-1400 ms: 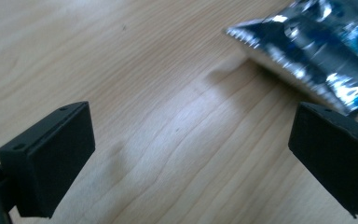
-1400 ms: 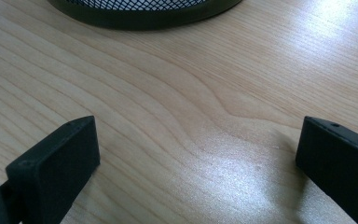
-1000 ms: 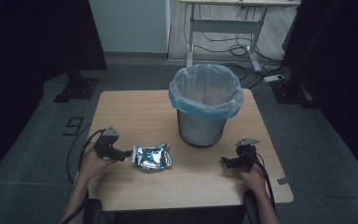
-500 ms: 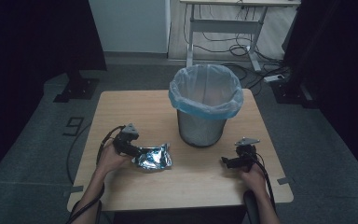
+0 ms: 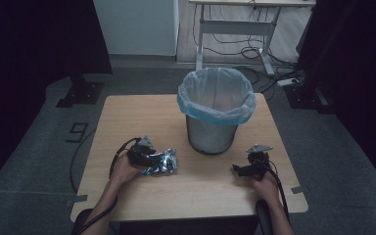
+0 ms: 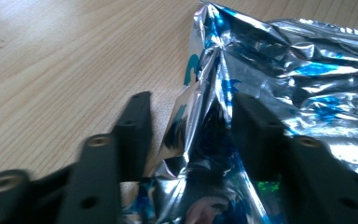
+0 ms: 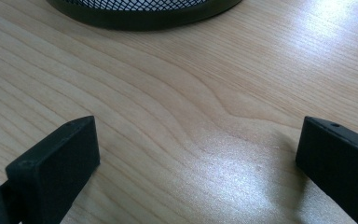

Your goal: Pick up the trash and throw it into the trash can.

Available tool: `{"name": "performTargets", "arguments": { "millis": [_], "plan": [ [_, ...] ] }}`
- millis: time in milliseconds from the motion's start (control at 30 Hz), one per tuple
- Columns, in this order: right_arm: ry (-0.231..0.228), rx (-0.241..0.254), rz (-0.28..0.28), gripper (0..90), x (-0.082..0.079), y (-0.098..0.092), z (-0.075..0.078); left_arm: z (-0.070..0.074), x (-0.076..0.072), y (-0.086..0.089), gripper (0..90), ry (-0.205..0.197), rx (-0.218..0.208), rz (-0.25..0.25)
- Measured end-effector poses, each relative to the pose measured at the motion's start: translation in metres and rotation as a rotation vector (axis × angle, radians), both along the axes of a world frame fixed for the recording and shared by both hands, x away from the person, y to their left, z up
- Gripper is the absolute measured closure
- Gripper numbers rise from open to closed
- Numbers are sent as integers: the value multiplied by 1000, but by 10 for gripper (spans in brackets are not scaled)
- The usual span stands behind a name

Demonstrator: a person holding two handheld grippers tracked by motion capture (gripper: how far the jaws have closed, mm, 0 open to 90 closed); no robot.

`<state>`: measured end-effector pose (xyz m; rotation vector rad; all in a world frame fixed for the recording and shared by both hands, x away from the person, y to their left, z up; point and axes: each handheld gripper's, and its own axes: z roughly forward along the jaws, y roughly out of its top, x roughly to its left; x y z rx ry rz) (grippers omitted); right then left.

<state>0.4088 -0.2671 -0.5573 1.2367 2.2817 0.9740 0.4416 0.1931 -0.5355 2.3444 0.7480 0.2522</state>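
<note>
A crumpled silver and blue foil bag [image 5: 165, 163] lies on the wooden table [image 5: 127, 112], left of the bin. My left gripper [image 5: 154, 159] comes at it from the left. Its jaws have just been closing, and in the left gripper view [image 6: 192, 99] they stand on either side of a raised fold of the foil bag [image 6: 298, 79] and press on it. My right gripper [image 5: 236, 169] rests low over the table at the front right, pointing left. Its jaws are wide open [image 7: 198, 126] over bare wood.
A mesh waste bin [image 5: 210, 134] with a blue plastic liner [image 5: 215, 93] stands in the middle of the table; its base [image 7: 144, 14] lies just ahead of my right gripper. Cables trail from both grippers. A desk frame and wires stand on the floor behind the table.
My left hand has moved right and down onto the foil bag, and its jaws have closed around the bag's left edge. The right hand has stayed where it was.
</note>
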Motion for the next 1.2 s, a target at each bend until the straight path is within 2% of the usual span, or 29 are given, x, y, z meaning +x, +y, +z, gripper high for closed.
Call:
{"name": "performTargets", "arguments": {
  "millis": [100, 133, 200, 233, 333, 467, 600, 900, 1200],
  "plan": [
    [0, 0, 0, 0, 0, 0, 0, 0, -1, 1, 714, -5, -4, -4],
    [0, 0, 0, 0, 0, 0, 0, 0, -1, 2, 714, -3, -5, -4],
    [0, 0, -1, 0, 0, 0, 0, 1, -2, -1, 856, 5, 7, -28],
    [0, 0, -1, 0, 0, 0, 0, 2, -2, -3, 871, 1, 17, -29],
    [-1, 0, 0, 0, 0, 0, 0, 4, -2, -6, 881, 1, 40, -33],
    [0, 0, -2, 0, 0, 0, 0, 4, 2, -4, 883, 60, -8, -30],
    [0, 0, -2, 0, 0, 1, 0, 8, 4, -2, 883, 89, -18, -18],
    [0, -2, -2, 0, 0, 1, 0, 34, 12, 7, 880, 80, -40, 27],
    [0, -1, -1, 0, 0, 1, 0, 61, 17, 9, 878, 76, -57, 22]
  ]
}}
